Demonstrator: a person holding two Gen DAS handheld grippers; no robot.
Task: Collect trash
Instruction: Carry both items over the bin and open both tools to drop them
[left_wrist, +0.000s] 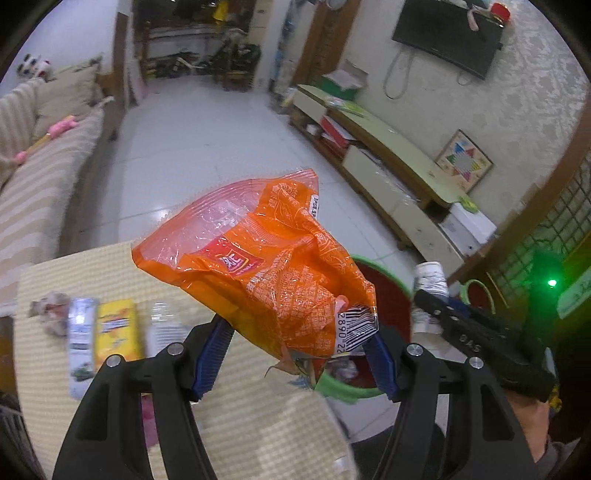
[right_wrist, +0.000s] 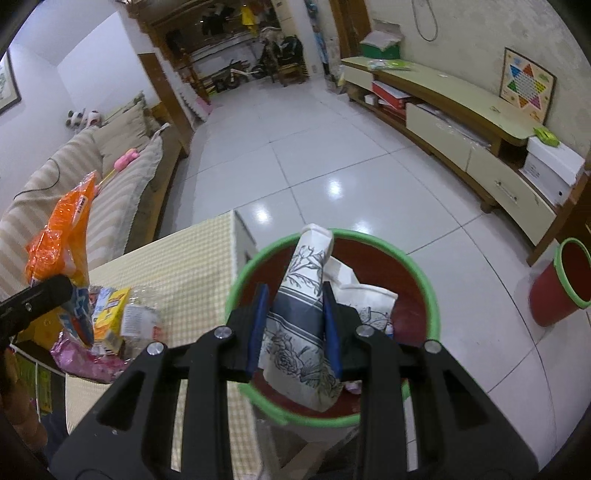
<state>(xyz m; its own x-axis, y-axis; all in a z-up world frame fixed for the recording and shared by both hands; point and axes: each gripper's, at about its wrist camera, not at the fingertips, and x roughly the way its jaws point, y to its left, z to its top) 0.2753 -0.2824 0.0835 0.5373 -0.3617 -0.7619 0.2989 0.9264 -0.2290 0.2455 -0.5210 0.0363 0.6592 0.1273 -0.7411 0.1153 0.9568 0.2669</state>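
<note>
1. The left gripper (left_wrist: 299, 354) holds an orange snack wrapper (left_wrist: 266, 266) between its blue pads; the right-hand pad meets the wrapper's barcode corner, while the left-hand pad's contact is hidden behind the plastic, so the clamp looks real but is only partly visible.
2. The wrapper is lifted off the table (left_wrist: 92, 273) and hangs over its far corner, with the rim of the red bin (left_wrist: 388, 295) showing behind and below it.
3. The right gripper (right_wrist: 293, 328) is closed tight on a crumpled paper cup (right_wrist: 303, 295) printed with grey flowers and a dark band — both blue pads press its sides.
4. That cup sits directly above the open mouth of the red bin (right_wrist: 406, 273), a green-rimmed bucket just beside the table's edge; more white paper lies inside it.
5. On the checked tablecloth there remain a yellow carton (left_wrist: 116, 328), a tall white-and-blue carton (left_wrist: 81, 343), a clear plastic bottle (left_wrist: 162, 328) and a crumpled tissue (left_wrist: 50, 306).
6. A pink wrapper (right_wrist: 88, 360) lies at the table's near edge in the right wrist view.
7. A second red bin (right_wrist: 561, 284) stands on the tiled floor — well apart, near the low cabinet (right_wrist: 461, 110).
</note>
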